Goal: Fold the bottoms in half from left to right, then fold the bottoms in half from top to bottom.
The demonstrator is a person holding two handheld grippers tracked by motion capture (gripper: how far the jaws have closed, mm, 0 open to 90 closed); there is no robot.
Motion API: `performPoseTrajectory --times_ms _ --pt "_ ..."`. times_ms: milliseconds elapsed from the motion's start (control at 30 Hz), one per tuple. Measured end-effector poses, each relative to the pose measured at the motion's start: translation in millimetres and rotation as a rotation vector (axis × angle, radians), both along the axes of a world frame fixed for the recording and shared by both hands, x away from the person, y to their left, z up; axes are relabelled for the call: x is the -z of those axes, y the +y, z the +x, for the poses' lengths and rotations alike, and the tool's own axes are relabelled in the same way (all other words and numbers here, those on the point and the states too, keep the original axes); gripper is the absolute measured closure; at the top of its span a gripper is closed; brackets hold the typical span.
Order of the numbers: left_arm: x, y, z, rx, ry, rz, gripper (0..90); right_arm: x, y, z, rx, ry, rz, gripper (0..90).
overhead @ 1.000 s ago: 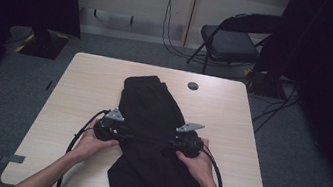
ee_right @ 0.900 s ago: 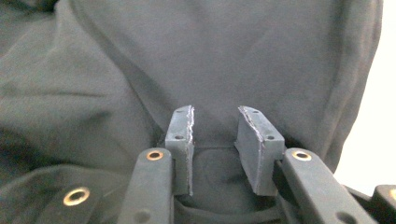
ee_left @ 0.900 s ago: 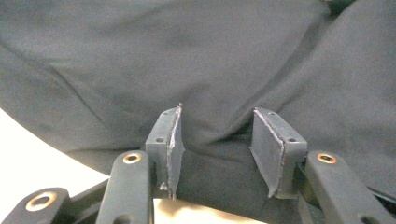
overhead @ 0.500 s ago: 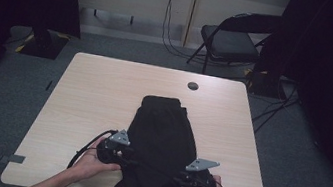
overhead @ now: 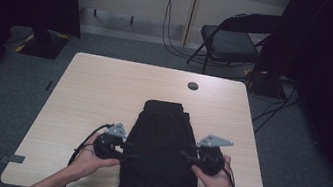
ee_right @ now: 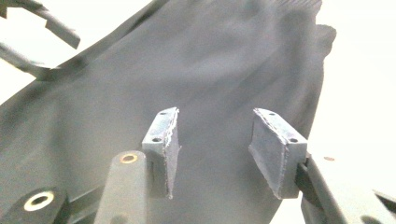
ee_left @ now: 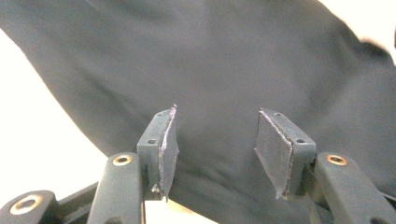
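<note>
You have a black garment point(overhead: 160, 158), probably folded trousers though I can't be sure, lying lengthwise down the middle of the light wooden table point(overhead: 98, 93). Its far end stops short of the small round black cap point(overhead: 193, 85) at twelve o'clock, and its near end hangs over the table edge at six o'clock, toward you.

Your left gripper point(overhead: 118, 147) sits at the cloth's nine o'clock edge and your right gripper point(overhead: 191, 155) at its three o'clock edge, each pointing inward across the fabric. That mirrored placement suits evening out or squaring up the cloth from both sides at once.

In the left gripper view, your left gripper point(ee_left: 215, 140) has its jaws standing apart with nothing pinched; the dark cloth lies beyond and below the pads point(ee_left: 169, 144), not between them. In the right gripper view, your right gripper point(ee_right: 215, 144) reads the same: its jaws have just been opening, the pads point(ee_right: 273, 154) are clear, and the fabric spreads out behind them toward twelve o'clock.

My judgement is that you have let go on both sides and the garment rests under its own weight. The overhang at six o'clock could drag the cloth off, so any new grip would best be taken on the side edges.

A folding chair point(overhead: 229, 37) stands beyond the table at about one o'clock.
</note>
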State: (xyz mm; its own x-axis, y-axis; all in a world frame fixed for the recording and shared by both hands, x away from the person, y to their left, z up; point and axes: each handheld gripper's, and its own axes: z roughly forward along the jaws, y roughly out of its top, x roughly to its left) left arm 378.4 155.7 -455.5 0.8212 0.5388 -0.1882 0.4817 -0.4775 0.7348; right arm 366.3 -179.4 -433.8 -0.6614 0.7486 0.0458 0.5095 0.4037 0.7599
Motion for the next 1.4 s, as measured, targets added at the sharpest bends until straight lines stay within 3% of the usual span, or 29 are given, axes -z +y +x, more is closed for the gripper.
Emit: performPoseTrajectory --times_ms 133,233,300,367,400,467,500,567,633,733,800,900,1033,1100,1233,1300,1333,1367,1400 --pt "-3.5 5.1 34.5 -0.096 -0.020 0.013 48.5 -4.1 2.8 52.1 0.066 -0.010 -0.019 50.7" --pt "-2.2 5.3 63.3 -0.157 0.003 0.018 47.8 0.5 10.0 84.8 0.092 0.005 -0.021 51.1" --pt "0.2 3.0 76.8 -0.174 -0.019 0.043 47.4 6.3 15.1 99.9 0.105 0.015 -0.024 53.4" --pt "6.1 1.0 86.2 -0.194 -0.017 0.040 47.5 14.3 21.1 109.9 0.093 0.036 -0.005 55.3" --pt "11.2 -0.7 89.5 -0.209 -0.004 0.039 47.8 19.1 24.7 112.5 0.112 0.048 -0.013 60.7" --pt "16.7 -5.4 89.4 -0.189 -0.005 0.053 51.9 27.0 31.5 113.6 0.092 0.063 -0.042 74.0" --pt "19.2 -8.7 88.3 -0.186 -0.014 0.076 54.7 28.0 34.3 111.0 0.101 0.046 -0.058 82.2" --pt "24.3 -14.3 86.8 -0.165 -0.011 0.088 61.9 24.9 36.2 105.5 0.089 0.043 -0.016 88.3" --pt "28.7 -19.7 86.8 -0.169 -0.019 0.135 62.5 16.6 37.9 96.7 0.085 0.026 -0.014 88.9" --pt "32.9 -23.7 84.1 -0.191 -0.033 0.119 58.0 12.3 35.6 84.9 0.087 0.017 -0.042 87.8" --pt "32.3 -25.2 80.1 -0.180 -0.058 0.153 57.4 19.5 27.8 80.7 0.106 0.034 -0.056 86.1" --pt "33.1 -26.6 73.7 -0.171 -0.070 0.154 57.2 36.5 16.4 76.1 0.131 0.072 -0.073 87.0" --pt "32.6 -28.9 63.0 -0.126 -0.071 0.159 57.3 48.3 13.7 67.9 0.102 0.099 -0.088 88.5" --pt "31.1 -28.2 57.0 -0.105 -0.063 0.172 57.4 45.1 14.1 67.6 0.089 0.102 -0.083 83.9" --pt "29.6 -20.2 57.6 -0.096 -0.012 0.113 54.1 30.1 14.2 77.3 0.095 0.061 -0.022 49.6" --pt "28.5 -15.0 69.3 -0.132 0.006 0.077 51.2 27.5 16.2 85.9 0.091 0.047 0.025 44.1" --pt "27.7 -12.4 74.2 -0.161 0.012 0.053 48.4 26.9 19.8 92.2 0.125 0.022 0.006 39.9" --pt "27.2 -11.3 78.3 -0.175 0.023 0.035 46.3 27.8 22.5 97.5 0.125 0.011 0.000 36.2" --pt "26.1 -10.6 83.2 -0.189 0.024 0.027 43.7 29.6 23.7 102.5 0.118 0.029 0.009 35.4"
